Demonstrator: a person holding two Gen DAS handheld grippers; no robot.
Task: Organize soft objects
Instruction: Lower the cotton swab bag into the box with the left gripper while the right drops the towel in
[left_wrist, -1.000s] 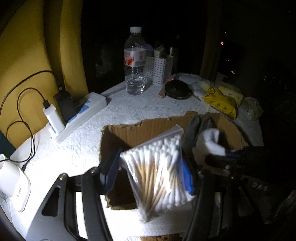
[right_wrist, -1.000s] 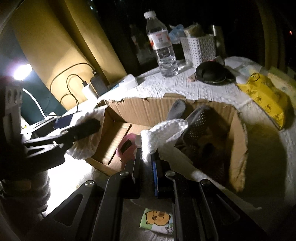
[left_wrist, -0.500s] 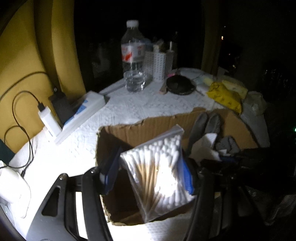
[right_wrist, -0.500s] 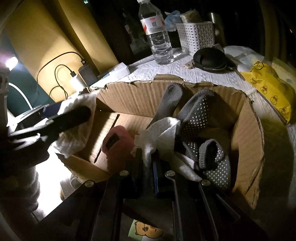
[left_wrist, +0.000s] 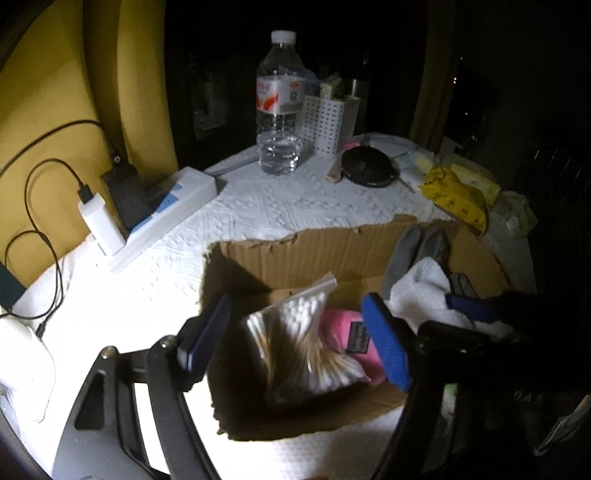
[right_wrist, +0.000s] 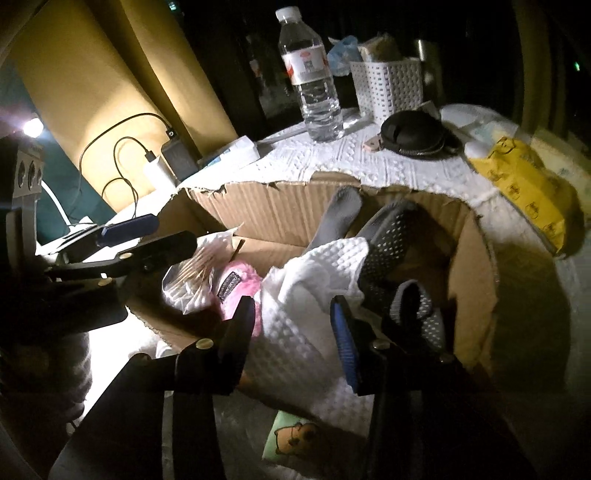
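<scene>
A torn cardboard box (left_wrist: 295, 247) (right_wrist: 280, 210) stands on the white cloth. Inside lie a clear bag of cotton swabs (left_wrist: 299, 339) (right_wrist: 192, 277), a pink soft item (left_wrist: 347, 332) (right_wrist: 240, 280), a white waffle cloth (left_wrist: 421, 291) (right_wrist: 306, 306) and grey dotted socks (left_wrist: 424, 243) (right_wrist: 391, 240). My left gripper (left_wrist: 295, 339) is open over the box; the swab bag is blurred between its jaws, loose. My right gripper (right_wrist: 295, 332) is open around the white cloth, which drapes over the box's near wall.
A water bottle (left_wrist: 279, 107), white perforated basket (left_wrist: 328, 122), black round case (left_wrist: 369, 166) and yellow packet (left_wrist: 454, 192) sit behind the box. A power strip with chargers (left_wrist: 159, 210) lies at the left. A cartoon tissue pack (right_wrist: 291, 439) lies below my right gripper.
Both grippers have opened. The left one let go of the swab bag, which dropped into the box. The right one released the white cloth into the box.
</scene>
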